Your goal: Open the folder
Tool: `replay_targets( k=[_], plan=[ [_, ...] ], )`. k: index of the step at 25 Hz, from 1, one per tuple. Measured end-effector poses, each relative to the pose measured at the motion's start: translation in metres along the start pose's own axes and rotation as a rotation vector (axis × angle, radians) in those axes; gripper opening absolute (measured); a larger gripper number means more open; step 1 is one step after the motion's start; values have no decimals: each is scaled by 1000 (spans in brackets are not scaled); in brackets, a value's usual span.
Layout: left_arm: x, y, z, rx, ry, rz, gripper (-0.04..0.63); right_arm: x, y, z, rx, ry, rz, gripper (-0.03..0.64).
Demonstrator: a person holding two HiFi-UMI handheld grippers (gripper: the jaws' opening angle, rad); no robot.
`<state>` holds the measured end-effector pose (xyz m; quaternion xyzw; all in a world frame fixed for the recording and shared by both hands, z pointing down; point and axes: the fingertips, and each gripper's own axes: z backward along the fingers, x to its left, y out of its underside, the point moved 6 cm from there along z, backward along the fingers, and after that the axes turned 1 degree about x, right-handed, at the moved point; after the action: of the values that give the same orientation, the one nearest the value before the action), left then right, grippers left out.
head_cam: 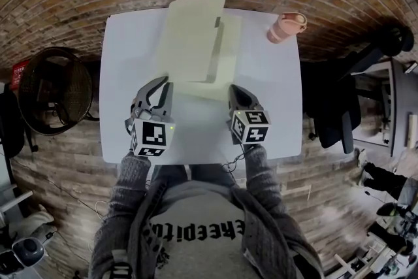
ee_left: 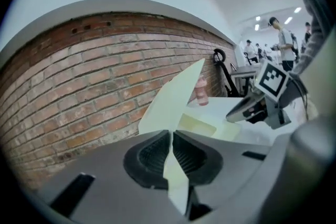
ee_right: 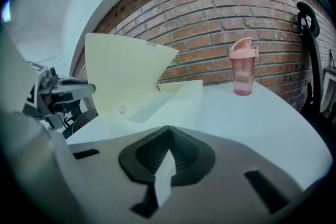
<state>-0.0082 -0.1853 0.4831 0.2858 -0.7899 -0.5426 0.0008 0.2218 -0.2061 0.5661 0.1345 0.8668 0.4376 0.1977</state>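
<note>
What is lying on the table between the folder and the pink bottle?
Nothing: only bare white table separates the folder from the pink bottle, clearest in the head view.

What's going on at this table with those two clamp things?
A person is opening a pale yellow folder on a white table, with a hand-held gripper in each hand. The left gripper is clamped on the cover, which is lifted up off the rest. The right gripper is clamped on the near edge of the lower sheet, which lies flat. The folder is partly open. A pink bottle stands at the far right corner.
</note>
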Motion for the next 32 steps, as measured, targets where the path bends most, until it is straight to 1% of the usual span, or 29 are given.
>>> replay_targets(
  k=[3, 6, 8, 11, 17, 21, 27, 32],
  plan=[
    [21, 3, 7, -35, -22, 172, 23, 1, 0, 0, -2, 18, -5, 3],
    [42, 9, 15, -42, -38, 350, 18, 3, 0, -1, 2, 34, -9, 3],
    [57, 15, 20, -50, -63, 430, 15, 6, 1, -2, 7, 40, -7, 3],
    [76, 29, 26, -34, -99, 510, 12, 12, 1, -2, 11, 50, -6, 3],
    [100, 54, 30, 7, -152, 620, 9, 16, 1, -1, 14, 86, -10, 3],
    [112, 70, 31, 56, -184, 666, 9, 19, 3, 0, 16, 109, -17, 2],
    [125, 91, 26, 131, -208, 696, 9, 24, 4, 1, 15, 141, -22, 3],
    [132, 103, 20, 189, -217, 691, 9, 28, 7, 4, 17, 158, -29, 3]
  ],
)
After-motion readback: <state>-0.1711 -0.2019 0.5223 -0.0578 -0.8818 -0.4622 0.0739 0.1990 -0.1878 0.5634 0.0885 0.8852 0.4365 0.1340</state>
